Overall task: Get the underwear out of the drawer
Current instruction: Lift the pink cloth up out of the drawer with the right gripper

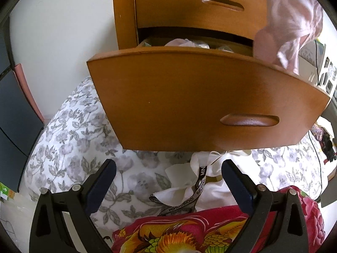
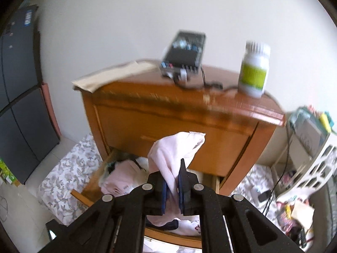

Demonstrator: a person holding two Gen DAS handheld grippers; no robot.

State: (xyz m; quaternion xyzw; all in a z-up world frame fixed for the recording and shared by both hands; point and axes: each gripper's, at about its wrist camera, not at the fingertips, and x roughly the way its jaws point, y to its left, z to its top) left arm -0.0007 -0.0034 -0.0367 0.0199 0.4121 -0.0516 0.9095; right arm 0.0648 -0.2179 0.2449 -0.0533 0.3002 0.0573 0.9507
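Note:
A pale pink pair of underwear (image 2: pixel 174 151) hangs bunched between the pads of my right gripper (image 2: pixel 173 181), which is shut on it and held above the open drawer (image 2: pixel 168 237). More pale pink and white clothes (image 2: pixel 120 181) lie in that drawer. In the left wrist view the same pink underwear (image 1: pixel 294 21) dangles blurred at the upper right, above the drawer's wooden front (image 1: pixel 189 97). My left gripper (image 1: pixel 168 170) stands open below the drawer front, with nothing between its fingers.
The wooden nightstand (image 2: pixel 168 113) carries a white bottle with a green label (image 2: pixel 253 69), a black device with cables (image 2: pixel 183 52) and paper (image 2: pixel 111 73). Floral bedding (image 1: pixel 73 137), a red patterned blanket (image 1: pixel 189 232) and a lanyard (image 1: pixel 198 187) lie below. A dark cabinet (image 2: pixel 19 105) stands left, a white rack (image 2: pixel 316 164) right.

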